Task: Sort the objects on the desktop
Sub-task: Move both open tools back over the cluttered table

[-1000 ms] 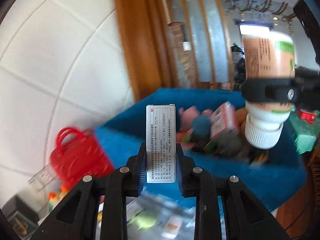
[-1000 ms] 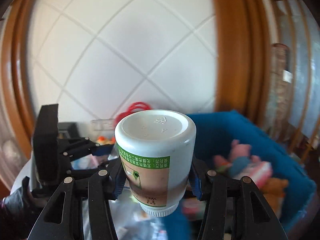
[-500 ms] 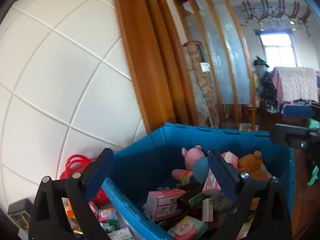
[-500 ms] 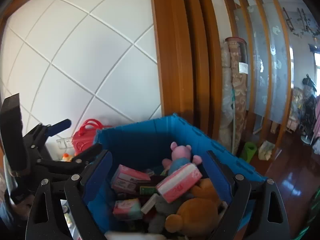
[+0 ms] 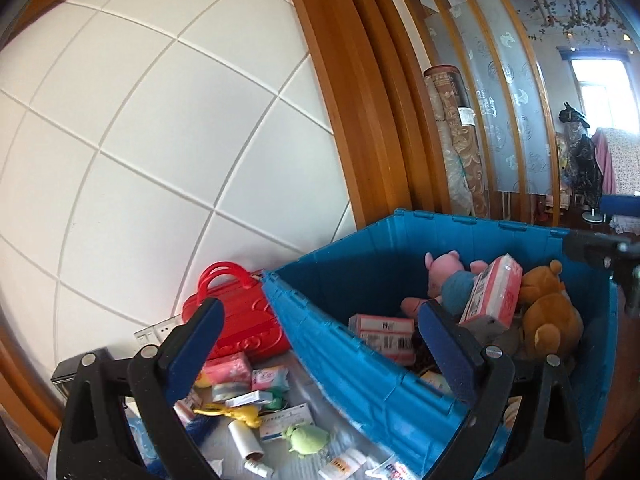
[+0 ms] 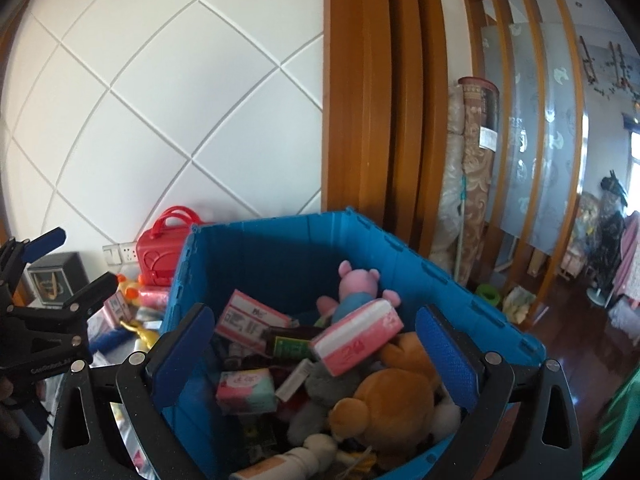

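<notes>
A blue crate (image 5: pixel 360 360) (image 6: pixel 280 248) holds a pink pig plush (image 6: pixel 356 284), a brown bear (image 6: pixel 392 396), a pink tissue pack (image 6: pixel 356 340) and several small boxes. A white-capped bottle (image 6: pixel 288 464) lies at its near edge. My right gripper (image 6: pixel 314 320) hangs over the crate, its jaws opening with nothing between them. My left gripper (image 5: pixel 316 320) is above the crate's left wall, jaws also opening and empty. On the table left of the crate lie loose boxes, a green toy (image 5: pixel 306 438) and a yellow toy (image 5: pixel 236 412).
A red carry case (image 5: pixel 240 320) stands against the white tiled wall behind the loose items, beside a wall socket (image 6: pixel 120 252). A wooden door frame (image 6: pixel 380 100) and slatted screen rise behind the crate. Dark wooden floor lies to the right.
The left gripper let go of the silver box and the right let go of the white-capped bottle. Both jaws spread wide, and both views swung onto the crate.
</notes>
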